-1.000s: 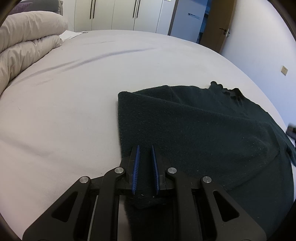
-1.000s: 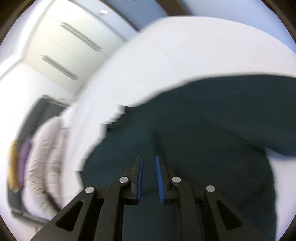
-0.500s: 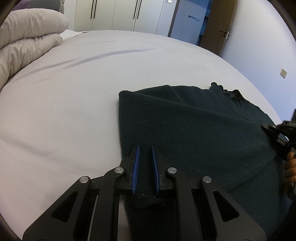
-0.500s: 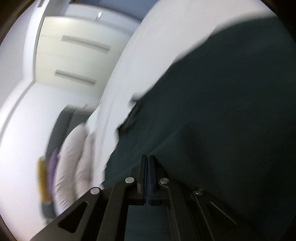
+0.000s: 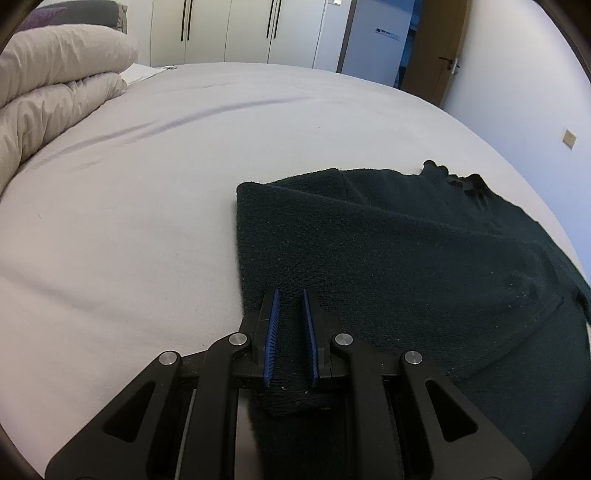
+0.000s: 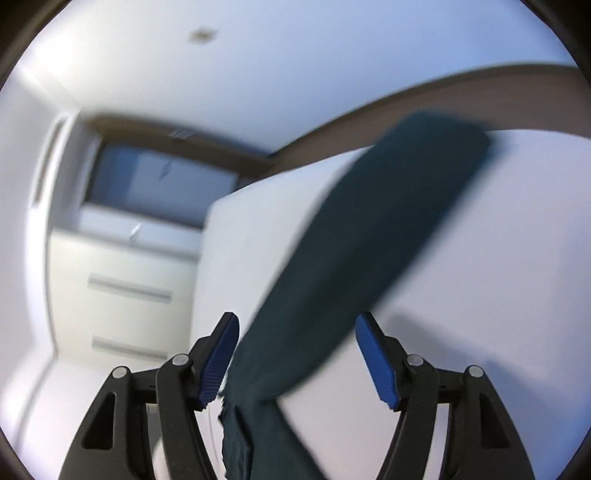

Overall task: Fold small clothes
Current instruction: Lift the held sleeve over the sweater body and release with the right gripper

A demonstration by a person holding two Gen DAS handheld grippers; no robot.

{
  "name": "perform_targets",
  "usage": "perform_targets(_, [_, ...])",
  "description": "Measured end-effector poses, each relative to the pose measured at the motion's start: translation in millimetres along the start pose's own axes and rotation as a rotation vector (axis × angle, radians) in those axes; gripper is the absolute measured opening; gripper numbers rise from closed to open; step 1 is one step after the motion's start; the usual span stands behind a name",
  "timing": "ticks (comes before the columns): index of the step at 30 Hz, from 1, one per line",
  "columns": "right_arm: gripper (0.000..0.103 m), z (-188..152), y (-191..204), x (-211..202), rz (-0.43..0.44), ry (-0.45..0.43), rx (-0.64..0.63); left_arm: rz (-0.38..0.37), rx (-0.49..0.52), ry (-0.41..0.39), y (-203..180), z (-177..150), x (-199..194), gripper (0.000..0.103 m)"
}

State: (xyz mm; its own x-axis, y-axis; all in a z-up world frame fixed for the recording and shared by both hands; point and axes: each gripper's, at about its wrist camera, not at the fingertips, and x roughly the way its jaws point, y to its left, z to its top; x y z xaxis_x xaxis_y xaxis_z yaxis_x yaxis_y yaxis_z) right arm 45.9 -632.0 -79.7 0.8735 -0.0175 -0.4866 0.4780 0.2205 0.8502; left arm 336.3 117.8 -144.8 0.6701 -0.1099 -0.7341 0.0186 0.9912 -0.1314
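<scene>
Swinging away from over the spread garment since a moment ago, the right gripper (image 6: 295, 354) is now facing the room's far wall, its view blurred. On the pale bed (image 5: 147, 221) the dark green sweater (image 5: 406, 266) is lying partly folded. One sleeve (image 6: 369, 240) is trailing between the right gripper's opening jaws, the pads no longer pressing it. Nearly closed, the left gripper (image 5: 290, 336) is pinching the sweater's near edge.

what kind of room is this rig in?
Almost certainly a bedroom: a bed with a light sheet, a folded duvet at its head, and a wardrobe along the far wall.
</scene>
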Motion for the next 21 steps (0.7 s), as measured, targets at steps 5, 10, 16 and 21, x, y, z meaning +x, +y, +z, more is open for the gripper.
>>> perform_targets(5, [0.068,26.4,-30.8,-12.0,-0.044,0.045,0.123,0.028,0.022,-0.001,-6.1,0.1,-0.3,0.014])
perform_targets(10, [0.071,41.6,-19.1,16.5,-0.042,0.052,0.107,0.025,0.019,-0.001,-5.0,0.4,-0.1,0.014])
perform_targets(16, [0.059,42.1,-27.9,24.8,0.05,-0.033,0.242,0.014,0.01,-0.002,-3.5,-0.1,-0.1,0.014])
perform_targets(21, [0.039,42.2,-49.5,20.0,0.129,-0.113,0.323,0.007,0.005,-0.003,-1.6,-0.3,-0.5,0.014])
